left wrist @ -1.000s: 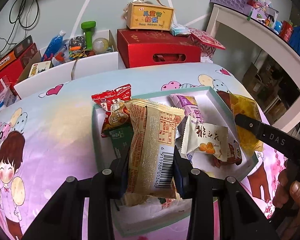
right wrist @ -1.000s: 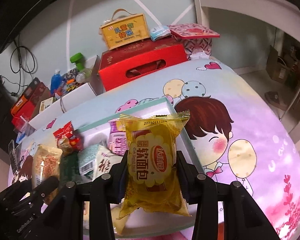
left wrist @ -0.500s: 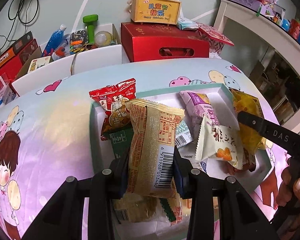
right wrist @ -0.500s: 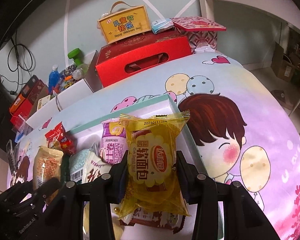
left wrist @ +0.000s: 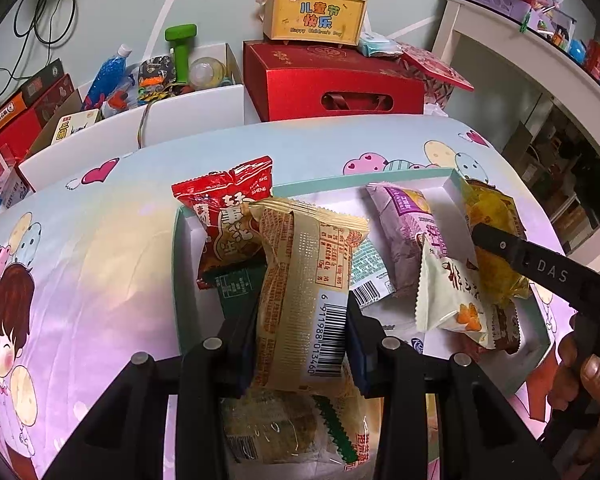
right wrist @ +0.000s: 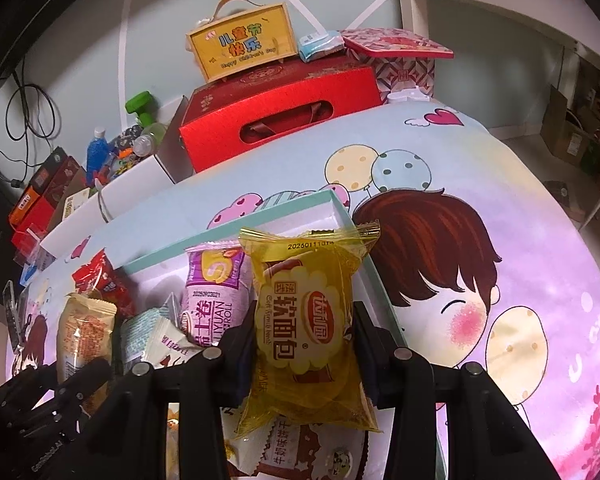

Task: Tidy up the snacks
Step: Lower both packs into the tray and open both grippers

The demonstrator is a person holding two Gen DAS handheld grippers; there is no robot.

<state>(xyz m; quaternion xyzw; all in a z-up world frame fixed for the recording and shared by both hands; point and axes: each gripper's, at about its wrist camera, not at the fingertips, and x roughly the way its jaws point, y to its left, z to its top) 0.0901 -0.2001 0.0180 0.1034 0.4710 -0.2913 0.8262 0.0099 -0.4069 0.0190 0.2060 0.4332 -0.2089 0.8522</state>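
Both hand-held grippers are clamped on snack packets over the same box. Low in the left wrist view, the left gripper (left wrist: 302,342) pinches a tan packet (left wrist: 306,300) upright, barcode side to the camera; the digits 6 911988 013460 can be read, while the small print above them is too fine to make out. Its lower end hides part of a clear-wrapped pastry (left wrist: 276,428) at the bottom edge of the frame, which is cut off there.

Low centre in the right wrist view, the right gripper (right wrist: 304,354) grips a yellow packet (right wrist: 306,332) of soft bread, date code 2026011 along its top seal. Beneath it a brown packet (right wrist: 300,452) is only partly visible and runs out of the frame.

A white box with a teal rim (left wrist: 175,248) lies on the cartoon-printed cloth (left wrist: 80,264) in the middle of both views. Inside it are a red packet (left wrist: 226,220) marked "HAO SHI", leaning on the box's upper left corner, a dark green packet (left wrist: 236,292) mostly covered, a purple packet (right wrist: 214,300) reading "ROLL", and a white packet (left wrist: 450,296) with orange fruit printed on it.

At the right of the left wrist view a black finger (left wrist: 540,270) marked "DAS" crosses the yellow packet, and a hand (left wrist: 592,380) is half cut off by the frame edge. At upper centre, a yellow case (left wrist: 314,16) reads "Happy Children's Day" atop a red gift box (left wrist: 336,80).
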